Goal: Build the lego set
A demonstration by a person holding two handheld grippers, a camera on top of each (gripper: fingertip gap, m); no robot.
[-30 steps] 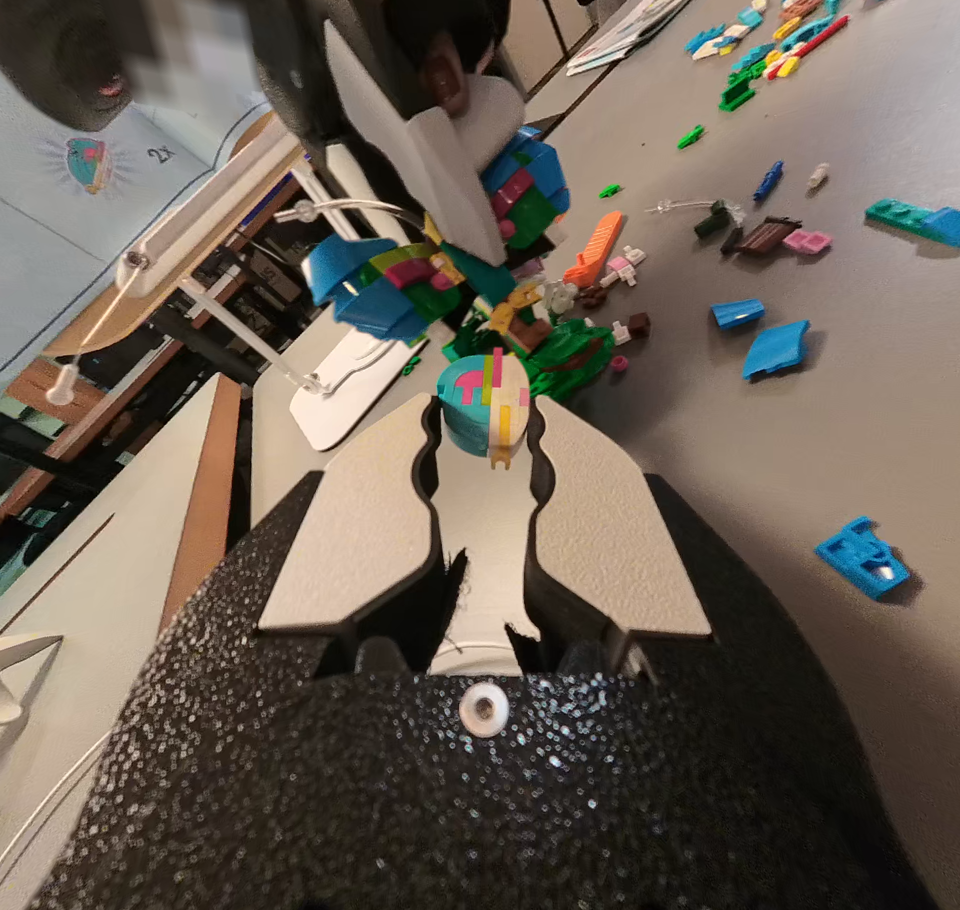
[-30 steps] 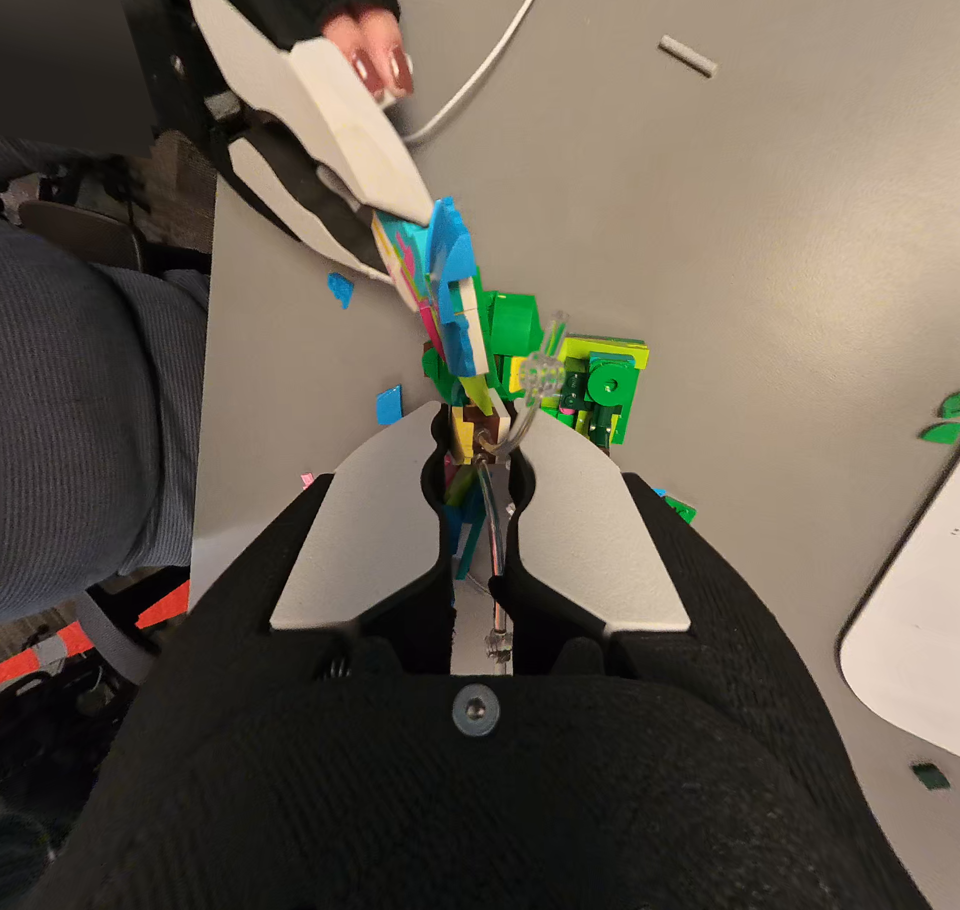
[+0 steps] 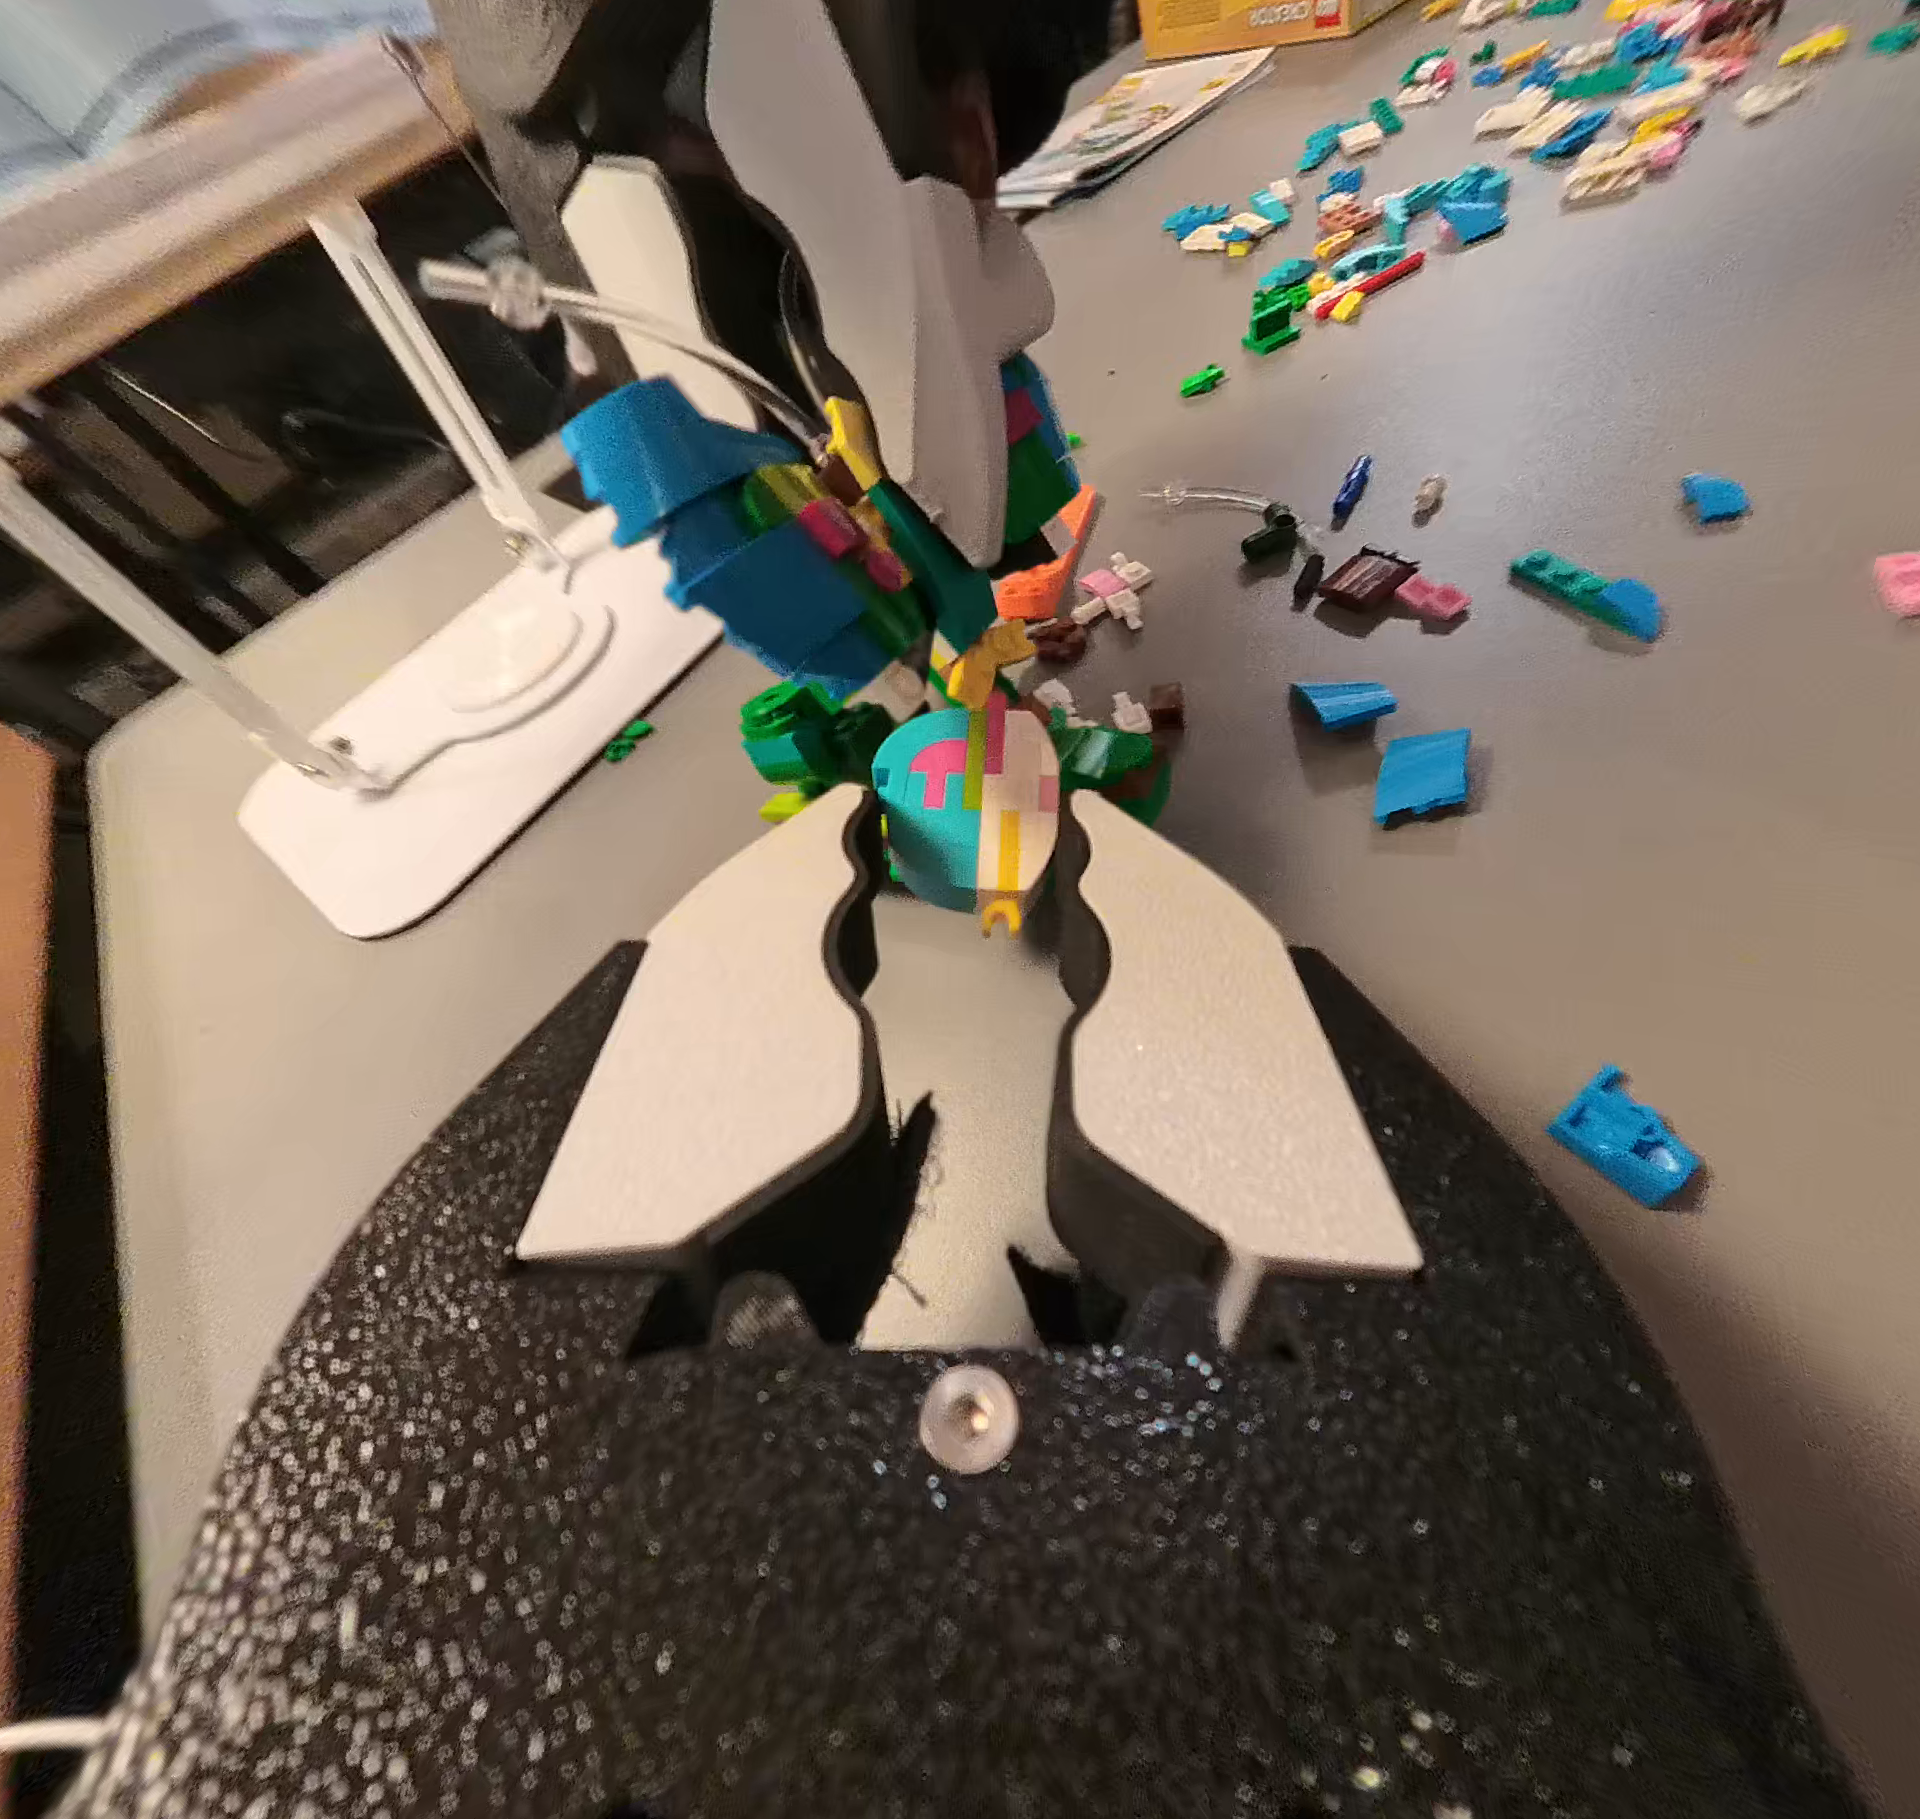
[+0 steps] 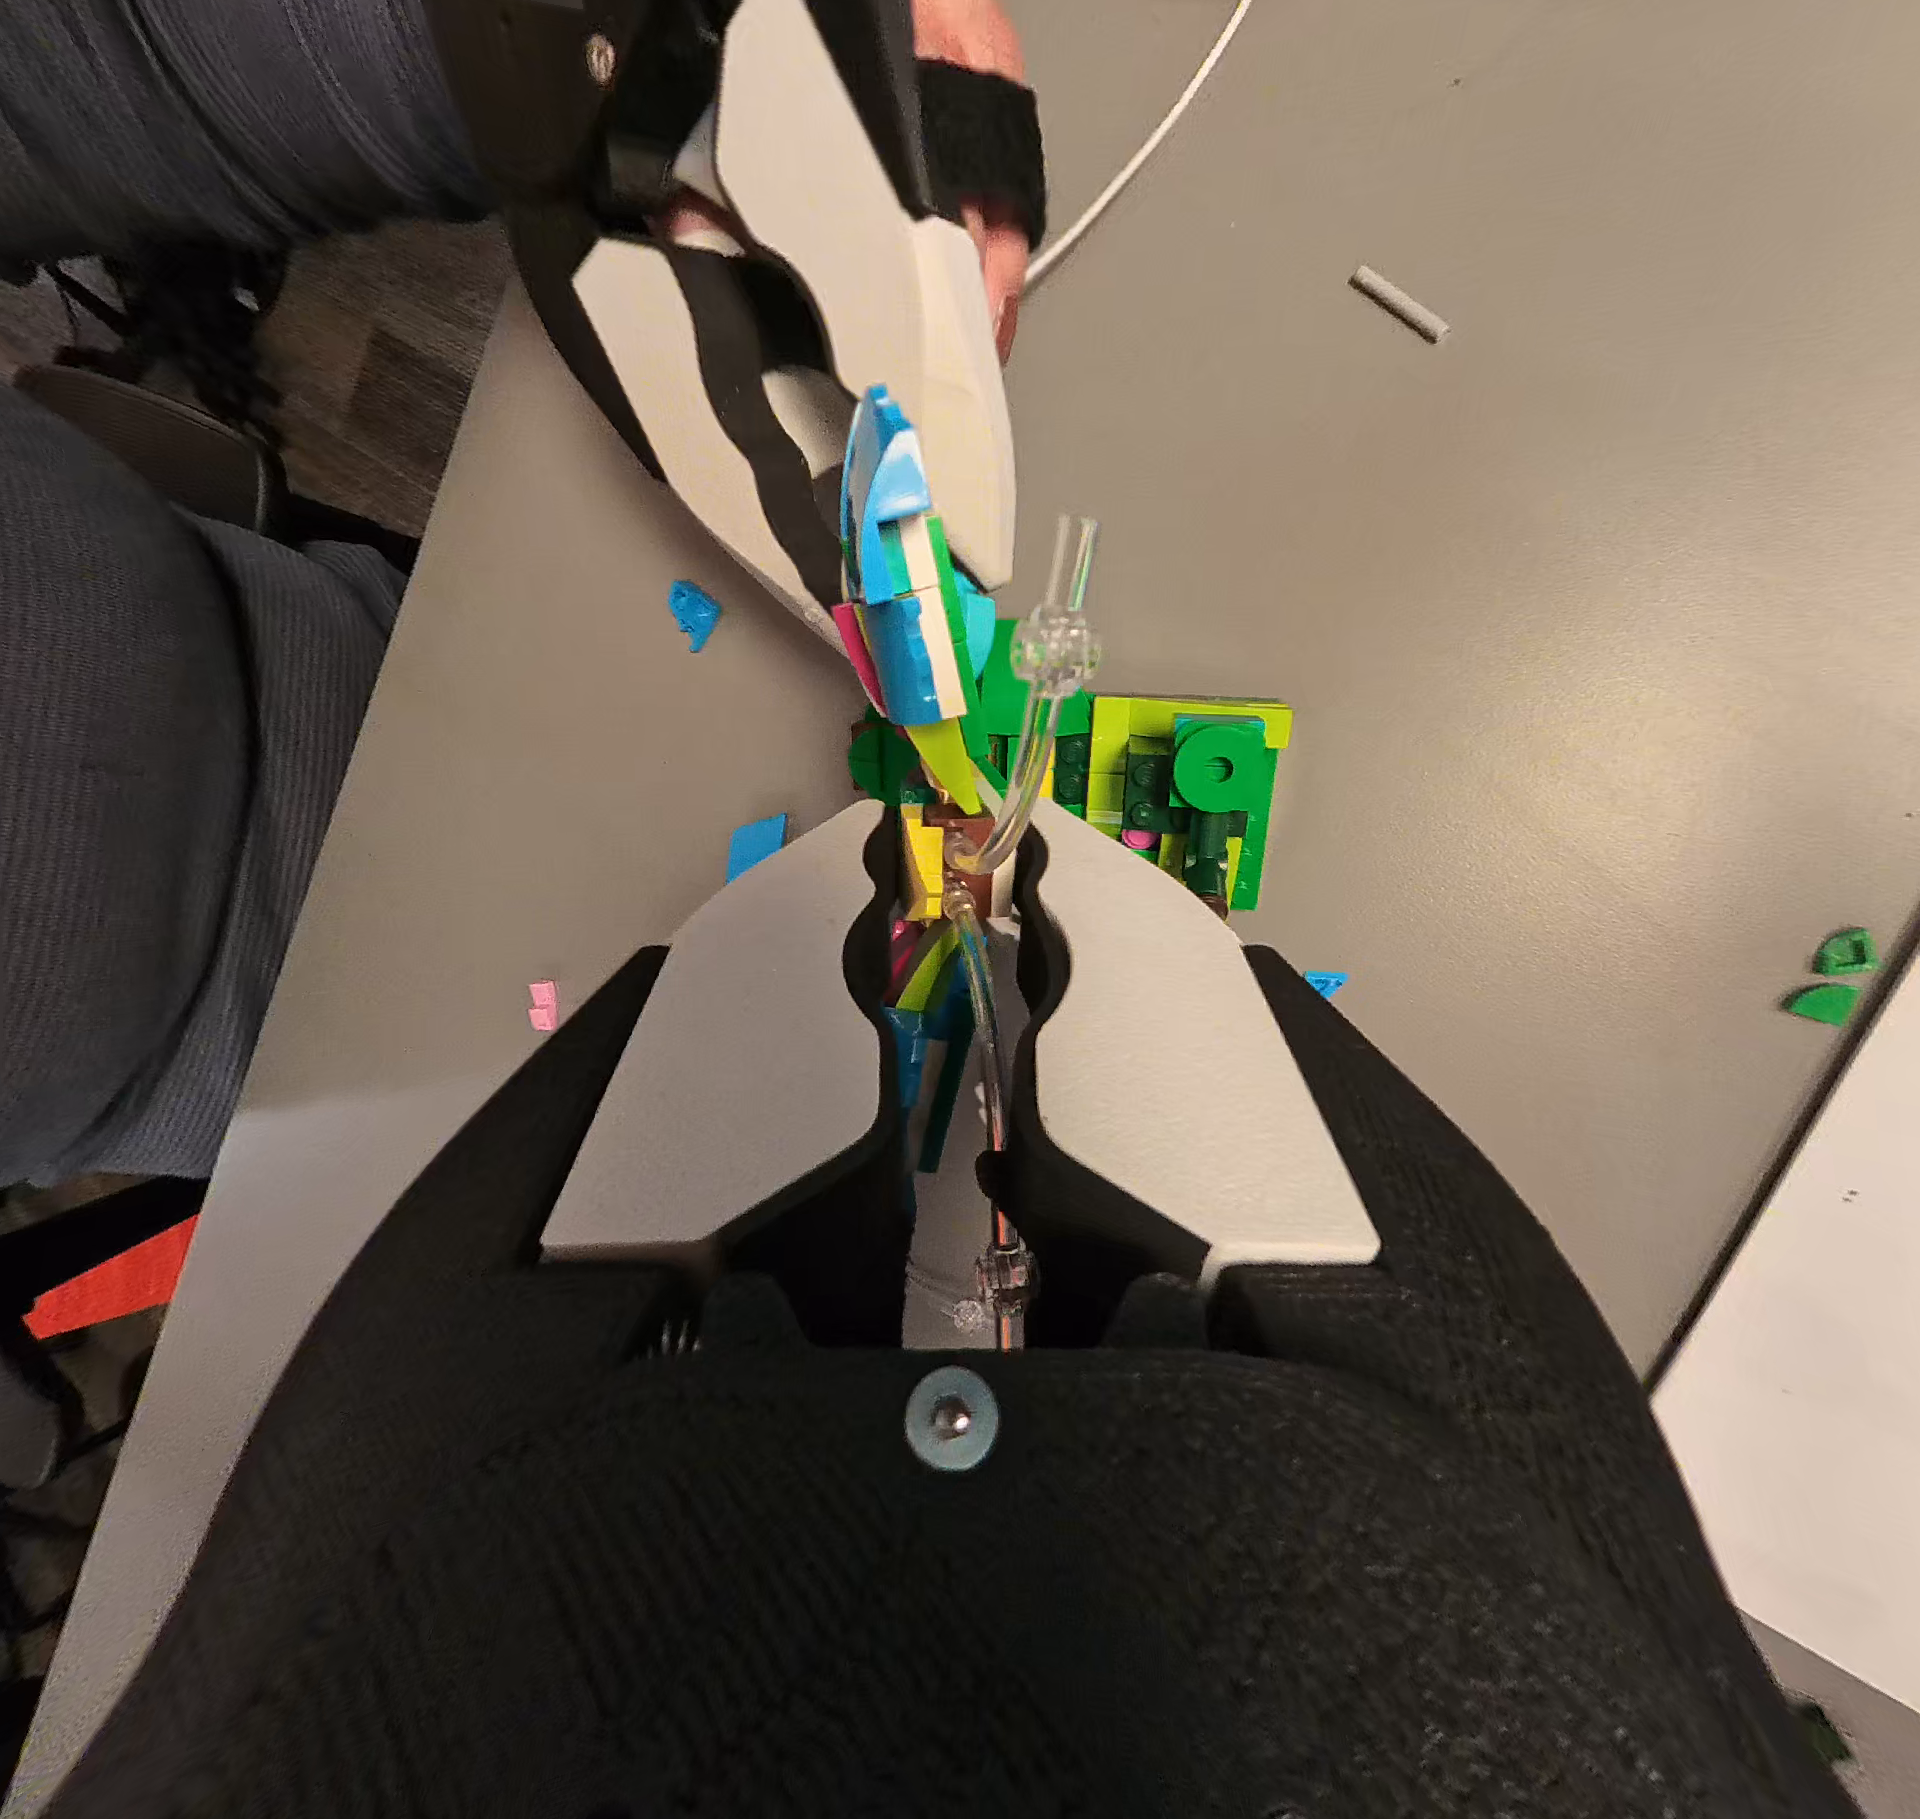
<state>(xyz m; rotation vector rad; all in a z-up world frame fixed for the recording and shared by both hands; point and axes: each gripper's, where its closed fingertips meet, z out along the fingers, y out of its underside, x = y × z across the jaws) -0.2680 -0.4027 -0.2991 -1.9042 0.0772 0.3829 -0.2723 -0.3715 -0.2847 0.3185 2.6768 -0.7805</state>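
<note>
The left tool [image 3: 966,819] was clamped on a small rounded teal and white sub-assembly [image 3: 966,813], held clear of the counter [image 3: 1558,938] just below the larger build. The right tool [image 4: 951,834] was closed on the blue bird-like model [image 3: 748,564], pinching its yellow and brown middle, with a clear curved tube [image 4: 1029,730] rising out between its jaws.

Judged from this, the step in hand was joining the rounded piece to the model. To do it well, the right tool should have kept its grip fixed while the left brought the piece in squarely, studs lined up, and pressed along the stud direction and not at an angle, since the model looked loosely jointed and might twist or shed parts. The tube should have been kept out of the pinch.

In the left wrist view the model's long axis ran diagonally, its blue end pointing up and left, its other end down toward the green base [image 4: 1174,793] on the counter. The rounded piece's yellow stripe ran roughly along the left tool's fingers
</note>
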